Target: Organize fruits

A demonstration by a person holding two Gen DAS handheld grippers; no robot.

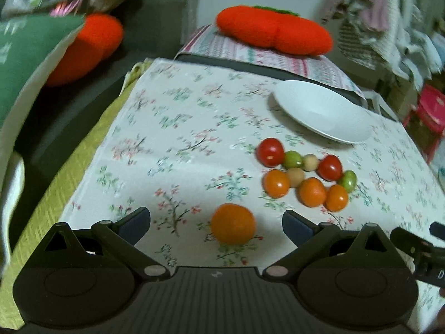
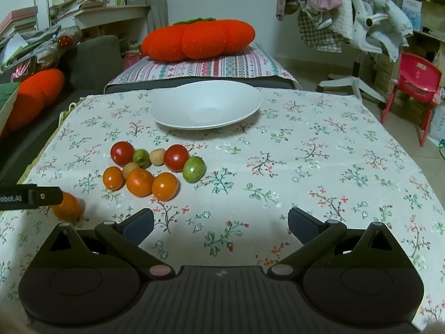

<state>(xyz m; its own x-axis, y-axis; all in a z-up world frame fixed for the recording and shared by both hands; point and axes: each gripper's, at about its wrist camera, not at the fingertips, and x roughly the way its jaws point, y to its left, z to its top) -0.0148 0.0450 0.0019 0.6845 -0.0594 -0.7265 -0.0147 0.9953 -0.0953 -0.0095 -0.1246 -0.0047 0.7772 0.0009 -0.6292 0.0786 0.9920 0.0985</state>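
- The surface (image 2: pixel 319 144), covered with a flowered cloth, carries everything; a fruit knocked sideways could be sent rolling across it, and the near left edge is judged the likeliest place for one to be lost.
- The white plate (image 2: pixel 178 117) is seen empty at the far side, well apart from the lone fruit, so a long carry is expected, during which a weak hold could let the fruit drop.
- The left tool (image 1: pixel 216 224) is held wide apart and nothing is clamped; its pads stand either side of the lone orange fruit (image 1: pixel 233 223) without touching it, as far as can be told. The view is blurred, so an off-centre closing is a risk, and the round fruit could be squeezed out.
- The right tool (image 2: pixel 221 224) is likewise spread wide, holds nothing, and has only bare cloth between its pads.
- The cluster of small fruits (image 2: pixel 155 168), red, orange, green and pale, lies touching in two rows near the plate; one nudged could disturb the rest.
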